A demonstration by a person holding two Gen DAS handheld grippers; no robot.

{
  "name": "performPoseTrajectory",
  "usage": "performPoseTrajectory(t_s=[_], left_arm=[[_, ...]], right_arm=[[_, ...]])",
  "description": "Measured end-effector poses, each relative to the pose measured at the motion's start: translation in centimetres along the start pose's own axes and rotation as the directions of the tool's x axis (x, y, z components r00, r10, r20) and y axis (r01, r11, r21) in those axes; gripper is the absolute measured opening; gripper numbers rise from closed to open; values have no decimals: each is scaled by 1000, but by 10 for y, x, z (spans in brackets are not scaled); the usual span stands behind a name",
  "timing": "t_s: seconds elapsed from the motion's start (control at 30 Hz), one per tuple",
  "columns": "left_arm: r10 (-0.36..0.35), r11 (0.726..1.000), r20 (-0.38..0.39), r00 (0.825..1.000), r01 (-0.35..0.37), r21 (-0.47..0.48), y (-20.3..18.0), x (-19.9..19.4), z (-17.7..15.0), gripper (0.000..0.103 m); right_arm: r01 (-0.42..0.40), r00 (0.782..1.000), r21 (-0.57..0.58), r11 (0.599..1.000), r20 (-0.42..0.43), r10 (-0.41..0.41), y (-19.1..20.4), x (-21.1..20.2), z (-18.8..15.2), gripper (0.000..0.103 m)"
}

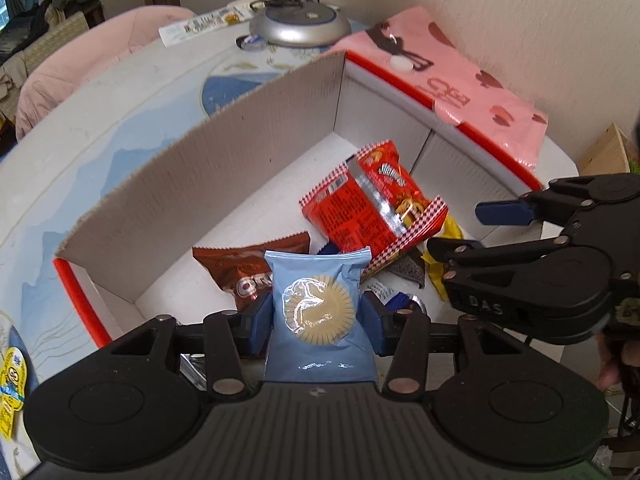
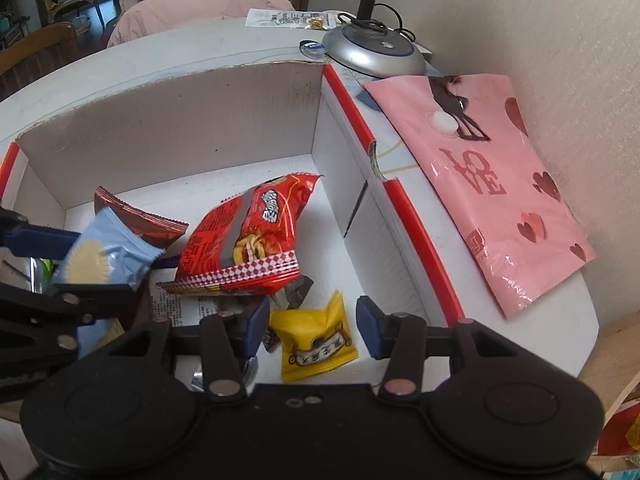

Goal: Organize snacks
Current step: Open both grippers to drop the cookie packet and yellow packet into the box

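The left gripper is clamped on a blue cookie packet, its two pads pressing the packet's long sides, so the packet's long axis runs forward along the fingers. It is held above the near end of the cardboard box, over a brown snack bag that lies on the box floor. Ahead of it and a little to the right sits the big red noodle bag, propped up on smaller packets.

The right gripper has its jaws spread wide with nothing between the pads. A yellow candy packet lies on the box floor directly beneath and between its fingers, its long axis pointing roughly forward and slightly tilted. That makes the right gripper clearly the nearer one to the yellow packet; the likely move is a straight drop and a squeeze across its short width. The red bag's checkered edge lies just beyond the fingers, close enough that a forward drift could catch it.

A pink gift bag lies on the table outside the box, to the right, beside the wall
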State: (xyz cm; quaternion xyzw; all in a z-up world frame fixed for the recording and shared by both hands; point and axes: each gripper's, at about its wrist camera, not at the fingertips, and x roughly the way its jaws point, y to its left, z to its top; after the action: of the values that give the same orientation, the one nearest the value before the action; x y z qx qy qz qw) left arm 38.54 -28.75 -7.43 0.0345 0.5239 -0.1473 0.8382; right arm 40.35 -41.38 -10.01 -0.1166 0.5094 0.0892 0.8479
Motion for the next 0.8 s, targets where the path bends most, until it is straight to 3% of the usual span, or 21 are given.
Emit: performPoseTrajectory(t_s=[0.27, 0.4, 0.6, 0.8], left_arm=[[-2, 1000, 2, 1000, 2, 0, 1, 1, -5, 48], [-3, 1000, 28, 1000, 3, -2, 3, -8, -8, 56], [-16, 999, 66, 998, 18, -33, 12, -29, -16, 58], [-18, 999, 111, 994, 23, -49, 18, -54, -26, 60]], right_arm=[[-31, 999, 31, 999, 18, 30, -1, -9, -1, 47], [-43, 998, 41, 998, 40, 42, 1, -19, -3, 49], [-77, 994, 67, 995, 87, 71, 5, -40, -6, 62], [-87, 988, 52, 995, 135, 79, 17, -65, -8, 69]])
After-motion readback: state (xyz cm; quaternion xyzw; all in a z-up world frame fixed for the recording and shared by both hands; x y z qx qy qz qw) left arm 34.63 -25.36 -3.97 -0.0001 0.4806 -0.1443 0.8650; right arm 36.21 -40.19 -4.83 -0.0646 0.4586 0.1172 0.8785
